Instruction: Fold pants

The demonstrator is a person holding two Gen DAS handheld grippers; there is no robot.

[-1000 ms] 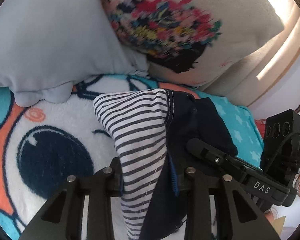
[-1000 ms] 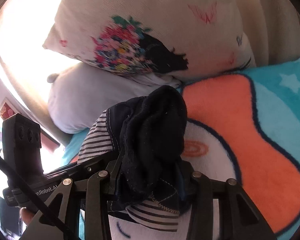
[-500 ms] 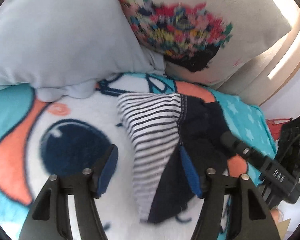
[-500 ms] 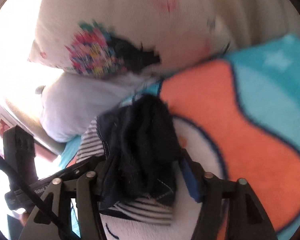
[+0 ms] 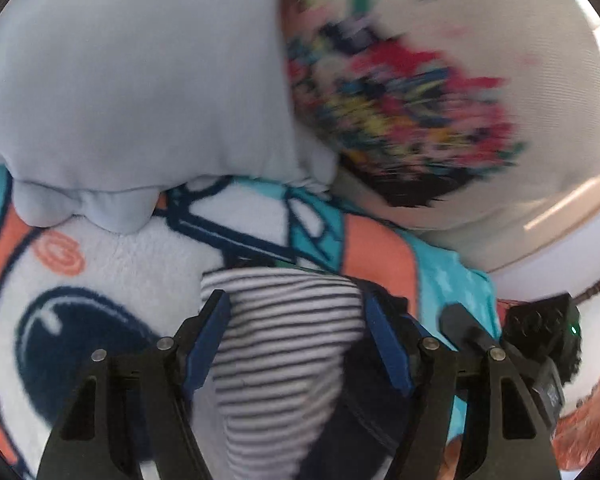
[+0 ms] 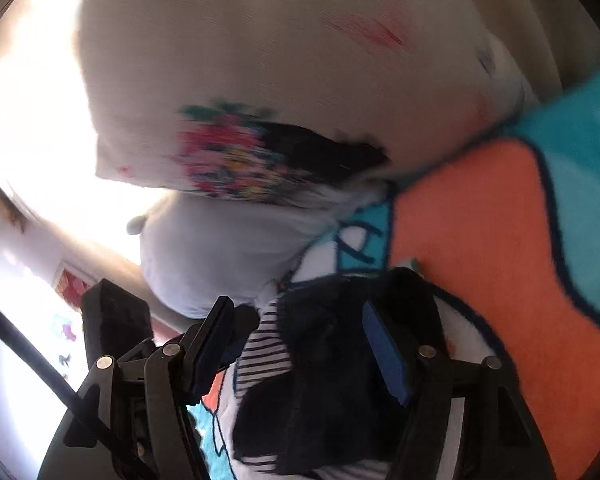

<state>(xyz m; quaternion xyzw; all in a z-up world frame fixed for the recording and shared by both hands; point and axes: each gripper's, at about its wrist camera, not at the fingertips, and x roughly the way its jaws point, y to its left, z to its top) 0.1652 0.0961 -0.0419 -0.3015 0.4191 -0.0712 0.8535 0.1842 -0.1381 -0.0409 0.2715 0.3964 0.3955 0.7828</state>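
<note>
Left wrist view: left hand-held gripper is standing open astride the pants lying low-centre on the blanket; the right hand-held gripper, likewise open, is best lifting clear without snagging cloth.

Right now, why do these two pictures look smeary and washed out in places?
Left wrist view: the flowered pillow is streaked by motion blur, while the gripper fingers stay sharp. Right wrist view: bright light at the left burns to white, the same pillow is blurred, and the lens bends the edges round.
</note>
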